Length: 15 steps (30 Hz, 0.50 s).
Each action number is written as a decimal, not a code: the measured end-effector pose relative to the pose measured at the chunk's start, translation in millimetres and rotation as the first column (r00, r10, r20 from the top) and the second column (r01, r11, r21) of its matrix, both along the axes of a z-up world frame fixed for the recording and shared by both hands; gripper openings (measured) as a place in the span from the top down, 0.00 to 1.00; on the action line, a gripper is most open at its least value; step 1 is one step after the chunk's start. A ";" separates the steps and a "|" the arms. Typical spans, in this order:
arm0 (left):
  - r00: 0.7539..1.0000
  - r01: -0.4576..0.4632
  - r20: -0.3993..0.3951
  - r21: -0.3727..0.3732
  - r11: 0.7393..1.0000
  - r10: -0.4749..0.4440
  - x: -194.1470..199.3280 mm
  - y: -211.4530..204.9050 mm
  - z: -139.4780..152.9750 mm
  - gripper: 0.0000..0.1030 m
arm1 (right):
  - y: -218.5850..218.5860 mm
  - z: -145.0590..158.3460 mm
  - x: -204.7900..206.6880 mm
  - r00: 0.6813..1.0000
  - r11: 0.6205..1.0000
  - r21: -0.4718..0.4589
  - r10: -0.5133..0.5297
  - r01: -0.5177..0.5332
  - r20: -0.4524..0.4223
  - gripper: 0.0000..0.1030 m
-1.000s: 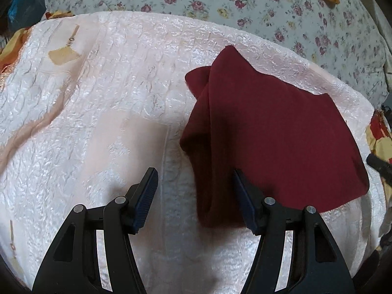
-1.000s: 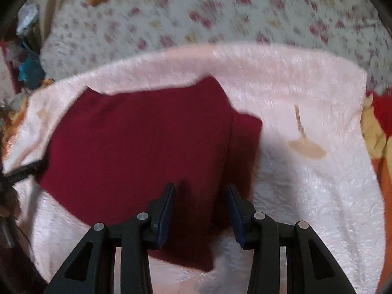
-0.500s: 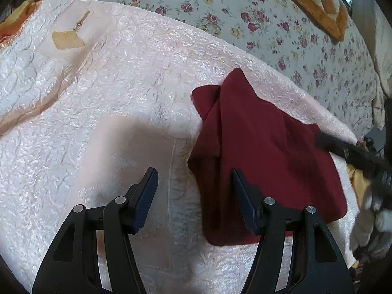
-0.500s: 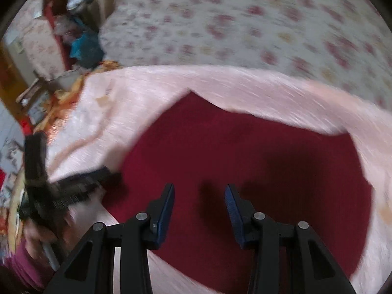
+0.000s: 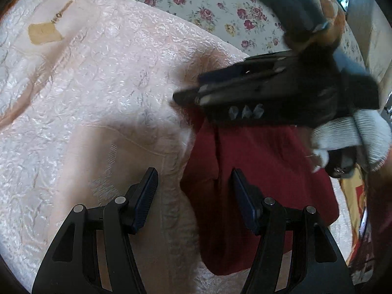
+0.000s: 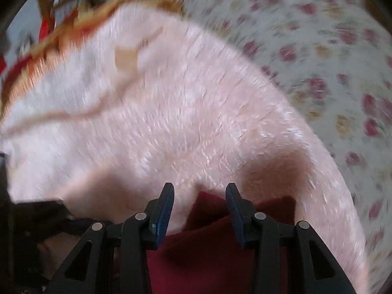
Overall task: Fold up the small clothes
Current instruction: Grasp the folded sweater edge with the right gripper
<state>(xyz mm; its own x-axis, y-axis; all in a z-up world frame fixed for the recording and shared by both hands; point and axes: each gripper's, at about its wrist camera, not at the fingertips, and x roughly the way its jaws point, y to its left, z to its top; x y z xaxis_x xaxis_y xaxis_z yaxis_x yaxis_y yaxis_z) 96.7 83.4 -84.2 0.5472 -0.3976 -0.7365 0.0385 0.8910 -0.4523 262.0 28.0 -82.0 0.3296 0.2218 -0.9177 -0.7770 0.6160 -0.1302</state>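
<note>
The dark red cloth (image 5: 257, 171) lies half-folded on the pink quilted cover (image 5: 110, 85) of the bed; our left tongs (image 5: 193, 196) and right tongs (image 6: 199, 208) gape, empty, above its edge; closing carelessly, we risk pinching quilt too.

Dark red garment (image 5: 259, 178) — plain, soft cloth, folded over with a rumpled doubled edge on its left — lying flat on the pale pink quilted cover (image 5: 103, 98), partly between and beyond the left gripper's (image 5: 193, 191) spread fingers.
</note>
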 end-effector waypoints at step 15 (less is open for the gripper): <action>1.000 0.025 -0.003 0.007 1.000 -0.025 3.5 -1.9 -0.7 0.40 | -13.3 -16.4 41.6 0.991 0.991 0.052 -0.127 0.125 0.031 0.91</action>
